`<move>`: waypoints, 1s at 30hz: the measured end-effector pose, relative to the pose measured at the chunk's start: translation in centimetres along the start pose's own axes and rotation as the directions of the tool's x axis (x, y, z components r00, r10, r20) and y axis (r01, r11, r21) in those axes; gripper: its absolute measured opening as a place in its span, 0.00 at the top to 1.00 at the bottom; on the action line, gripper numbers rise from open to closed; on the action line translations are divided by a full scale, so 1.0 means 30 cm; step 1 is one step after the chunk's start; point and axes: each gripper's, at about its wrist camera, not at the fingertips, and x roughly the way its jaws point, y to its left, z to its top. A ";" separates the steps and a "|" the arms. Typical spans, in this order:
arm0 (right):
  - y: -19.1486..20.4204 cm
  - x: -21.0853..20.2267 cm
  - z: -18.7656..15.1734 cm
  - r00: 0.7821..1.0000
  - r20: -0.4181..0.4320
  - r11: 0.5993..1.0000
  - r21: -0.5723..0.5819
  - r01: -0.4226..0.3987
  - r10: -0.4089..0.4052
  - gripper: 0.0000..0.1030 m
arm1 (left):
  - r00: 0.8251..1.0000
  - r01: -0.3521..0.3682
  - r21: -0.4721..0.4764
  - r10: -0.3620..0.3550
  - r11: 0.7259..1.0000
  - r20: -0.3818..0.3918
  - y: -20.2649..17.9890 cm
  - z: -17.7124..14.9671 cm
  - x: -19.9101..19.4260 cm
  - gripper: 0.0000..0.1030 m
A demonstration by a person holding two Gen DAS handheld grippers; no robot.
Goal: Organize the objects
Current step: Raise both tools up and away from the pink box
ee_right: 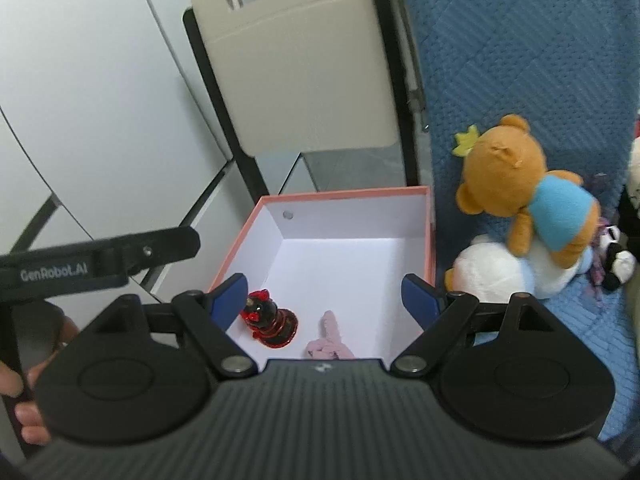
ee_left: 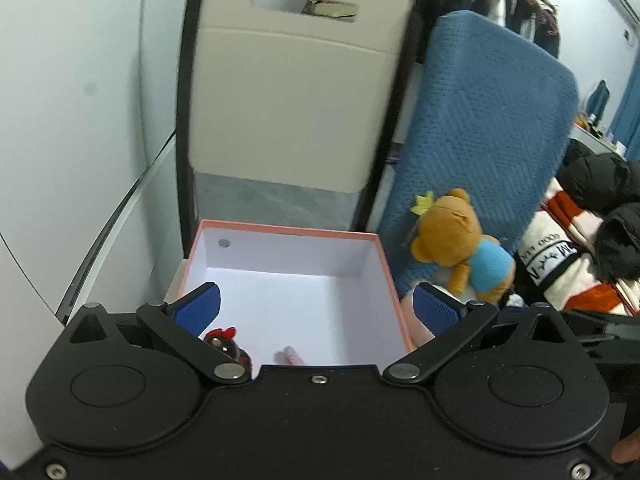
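Note:
A pink-rimmed white box (ee_left: 280,227) (ee_right: 344,194) stands open below both grippers. Inside lie a red and black figurine (ee_right: 271,322) (ee_left: 226,344) and a small pink plush piece (ee_right: 330,338) (ee_left: 289,355). My left gripper (ee_left: 316,310) is open and empty above the box's near side. My right gripper (ee_right: 324,304) is open and empty above the same side. A brown teddy bear in a blue shirt (ee_left: 460,240) (ee_right: 524,196) lies right of the box on a white plush toy (ee_right: 500,270).
A beige folding chair (ee_left: 288,92) (ee_right: 304,68) stands behind the box. A blue quilted cushion (ee_left: 488,120) (ee_right: 520,48) leans at the right. A small panda plush (ee_right: 618,256) lies far right. Dark clothes and a striped blanket (ee_left: 560,256) lie at the right. White wall at left.

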 end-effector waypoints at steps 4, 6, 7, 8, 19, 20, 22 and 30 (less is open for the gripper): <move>-0.030 -0.098 -0.022 0.999 0.040 1.000 -0.006 0.009 -0.009 0.17 | 0.999 0.027 0.010 -0.027 1.000 0.018 -0.075 -0.026 -0.059 0.00; -0.045 -0.146 -0.035 0.998 0.058 1.000 -0.012 0.013 -0.012 0.17 | 0.999 0.027 0.022 -0.028 0.999 0.026 -0.117 -0.037 -0.090 0.00; -0.053 -0.166 -0.043 0.998 0.062 1.000 -0.012 0.020 -0.019 0.17 | 0.999 0.030 0.027 -0.031 0.999 0.028 -0.134 -0.045 -0.100 0.00; -0.064 -0.186 -0.051 0.997 0.066 1.000 -0.007 0.025 -0.025 0.17 | 0.999 0.038 0.031 -0.039 0.999 0.029 -0.151 -0.052 -0.114 0.00; -0.202 -0.379 -0.157 0.992 0.111 0.997 0.051 0.060 -0.065 0.17 | 0.996 0.070 0.060 -0.074 0.996 0.051 -0.339 -0.146 -0.219 0.00; -0.216 -0.398 -0.167 0.990 0.118 0.996 0.057 0.067 -0.073 0.17 | 0.996 0.075 0.064 -0.079 0.995 0.053 -0.355 -0.151 -0.222 0.00; -0.244 -0.430 -0.183 0.988 0.129 0.994 0.069 0.079 -0.087 0.17 | 0.995 0.082 0.075 -0.086 0.994 0.056 -0.394 -0.171 -0.229 0.00; -0.368 -0.522 -0.263 0.978 0.151 0.987 0.097 0.126 -0.140 0.17 | 0.993 0.096 0.098 -0.101 0.991 0.052 -0.499 -0.262 -0.216 0.00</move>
